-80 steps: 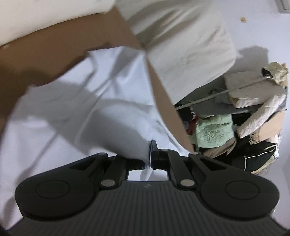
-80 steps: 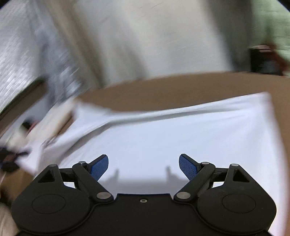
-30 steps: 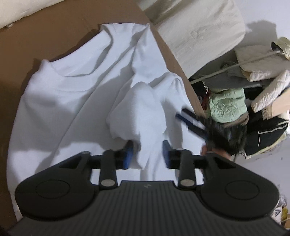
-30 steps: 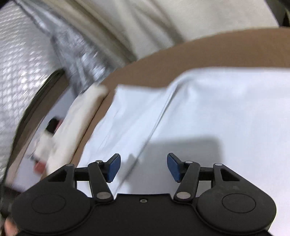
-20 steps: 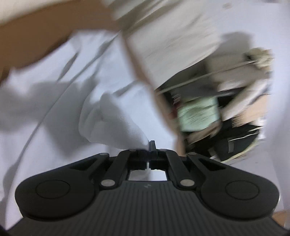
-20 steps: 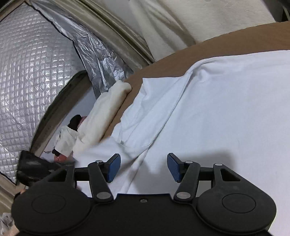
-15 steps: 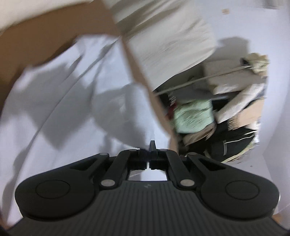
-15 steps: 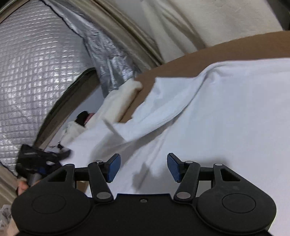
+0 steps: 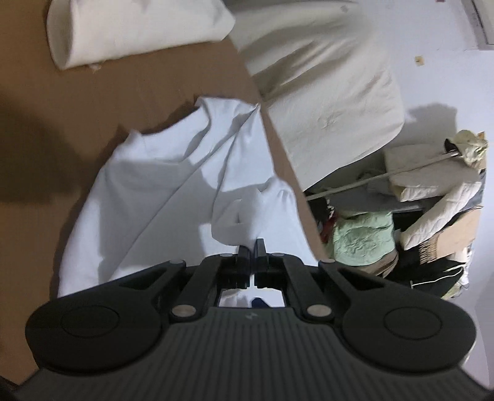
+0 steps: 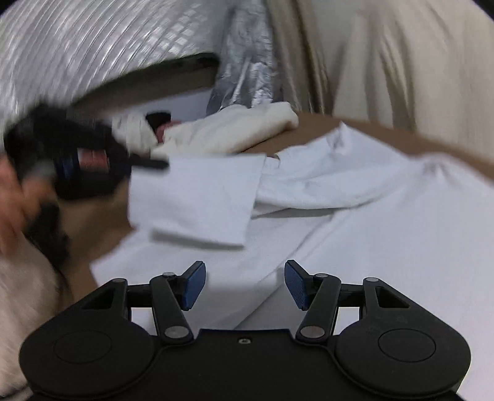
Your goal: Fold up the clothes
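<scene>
A white long-sleeved shirt (image 9: 148, 185) lies spread on a brown surface (image 9: 123, 86). My left gripper (image 9: 253, 246) is shut on the shirt's sleeve (image 9: 247, 212), whose cloth bunches up just ahead of the fingers. The right wrist view shows the same sleeve (image 10: 200, 197) held up flat over the shirt body (image 10: 386, 231), pinched at its left edge by the blurred left gripper (image 10: 151, 165) in a person's hand. My right gripper (image 10: 244, 283) is open, low over the shirt body, with nothing between its blue pads (image 10: 194, 285).
A folded cream cloth (image 9: 129, 27) lies at the far edge of the brown surface. Cream bedding (image 9: 324, 77) hangs beyond the right edge. A heap of clothes (image 9: 432, 200) with a green garment (image 9: 364, 237) sits on the floor. Silver quilted foil (image 10: 92, 40) covers the wall.
My left gripper, open a second ago, has shut on the sleeve and lifted it over the shirt body. The right gripper stays open while its view swings toward the left hand.
</scene>
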{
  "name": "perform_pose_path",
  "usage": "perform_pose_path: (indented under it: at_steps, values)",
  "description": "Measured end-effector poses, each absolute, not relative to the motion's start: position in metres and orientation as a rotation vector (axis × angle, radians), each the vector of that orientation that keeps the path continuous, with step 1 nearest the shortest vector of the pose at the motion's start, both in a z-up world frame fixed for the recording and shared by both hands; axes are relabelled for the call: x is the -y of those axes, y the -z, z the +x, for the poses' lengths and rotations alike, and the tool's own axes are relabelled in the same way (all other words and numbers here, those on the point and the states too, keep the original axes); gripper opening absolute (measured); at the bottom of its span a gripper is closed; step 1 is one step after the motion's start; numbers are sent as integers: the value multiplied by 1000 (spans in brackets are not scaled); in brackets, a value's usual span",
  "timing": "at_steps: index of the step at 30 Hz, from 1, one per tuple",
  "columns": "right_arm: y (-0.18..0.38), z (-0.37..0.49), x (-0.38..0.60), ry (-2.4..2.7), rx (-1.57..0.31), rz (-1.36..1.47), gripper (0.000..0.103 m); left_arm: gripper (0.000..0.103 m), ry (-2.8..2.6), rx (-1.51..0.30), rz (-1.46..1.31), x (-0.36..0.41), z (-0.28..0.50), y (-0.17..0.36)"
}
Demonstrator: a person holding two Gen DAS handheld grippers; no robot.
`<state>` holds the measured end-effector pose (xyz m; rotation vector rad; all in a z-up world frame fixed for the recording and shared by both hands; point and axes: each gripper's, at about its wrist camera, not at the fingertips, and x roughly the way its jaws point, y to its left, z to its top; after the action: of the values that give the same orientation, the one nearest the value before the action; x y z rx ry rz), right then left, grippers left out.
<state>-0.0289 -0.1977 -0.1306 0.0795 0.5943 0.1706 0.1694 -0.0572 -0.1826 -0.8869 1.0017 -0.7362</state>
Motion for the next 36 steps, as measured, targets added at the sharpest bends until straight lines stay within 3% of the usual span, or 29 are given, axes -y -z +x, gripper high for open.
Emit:
perform_pose_path:
  at_steps: [2,5,8,10,11,16,17,19,22,27,29,30,36]
  values:
    - [136,-20,188,-172,-617,-19,60,1,741,-1017,-879,56,170,184]
    - [147,-4,180,-172,-669,-130,50,1,738,-1065,-856,63,171,191]
    - [149,5,197,-153,-657,-3,44,1,723,-1074,-851,67,172,194]
    - [148,7,208,-109,-659,67,18,1,705,-1053,-872,61,173,194]
    - [147,5,209,-99,-654,81,17,1,689,-1038,-886,58,173,194]
    - [139,-9,207,-75,-616,112,26,1,629,-989,-951,46,174,195]
    - [137,-8,200,-91,-608,64,40,1,616,-988,-963,46,175,196]
    - [134,3,183,-76,-605,-95,51,1,598,-995,-979,45,178,200]
    - [136,25,183,-34,-635,-144,51,1,587,-1012,-978,46,181,204]
    - [144,63,213,-29,-636,58,50,1,586,-1025,-978,48,183,210]
    - [148,70,213,-41,-644,41,26,1,583,-1031,-979,48,185,211]
    - [150,73,212,-46,-657,19,4,1,583,-1033,-981,47,185,213]
    - [141,47,226,-41,-639,7,0,1,581,-1036,-984,46,186,213]
